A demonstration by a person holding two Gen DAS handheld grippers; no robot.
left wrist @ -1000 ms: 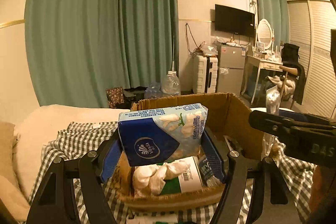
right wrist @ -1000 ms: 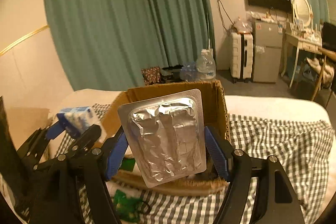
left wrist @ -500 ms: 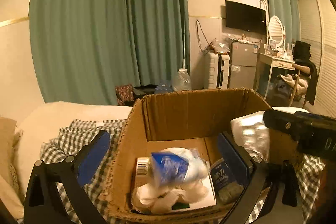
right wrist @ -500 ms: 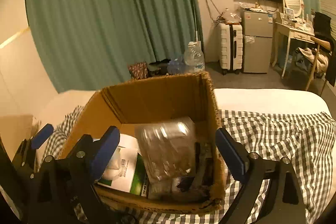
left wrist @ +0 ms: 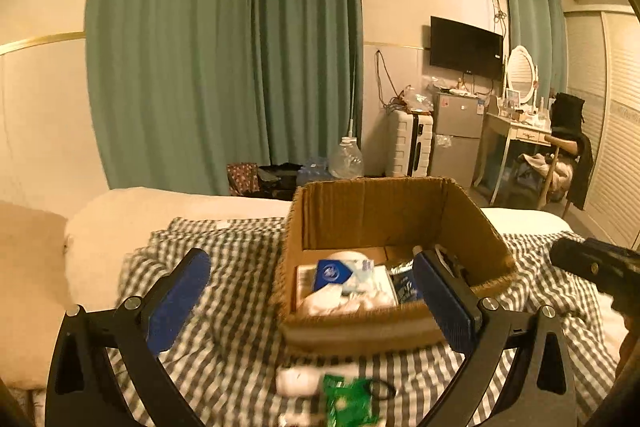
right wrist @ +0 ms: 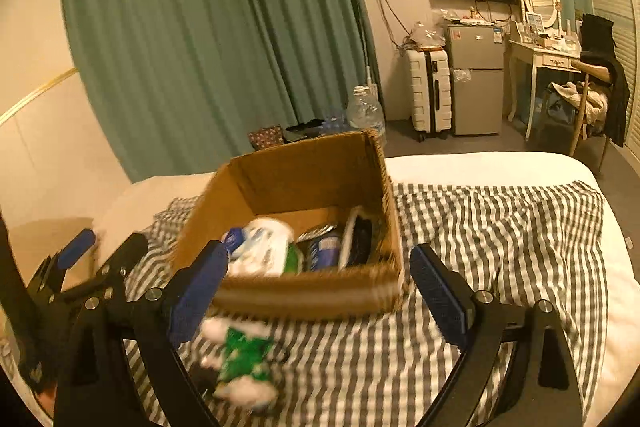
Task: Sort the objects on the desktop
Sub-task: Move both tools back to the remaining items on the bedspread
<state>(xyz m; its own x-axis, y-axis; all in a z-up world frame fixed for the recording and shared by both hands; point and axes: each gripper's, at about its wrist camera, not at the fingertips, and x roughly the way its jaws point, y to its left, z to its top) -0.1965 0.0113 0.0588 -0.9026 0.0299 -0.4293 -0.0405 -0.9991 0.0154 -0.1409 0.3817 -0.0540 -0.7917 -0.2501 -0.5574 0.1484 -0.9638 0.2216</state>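
L wrist view: left claw spread wide, empty, hovering above checked blanket on bed. Cardboard box ahead, slightly right, w/ blue tissue pack + other items inside. Green packet lies on blanket just in front of box, below claw, blurred; long axis can't tell

R wrist view: right claw also spread, empty. Green packet low-left, nearer its left finger; box directly ahead. Left claw at far left. Likely next pick = packet; both claws seem about as near, nothing blocking
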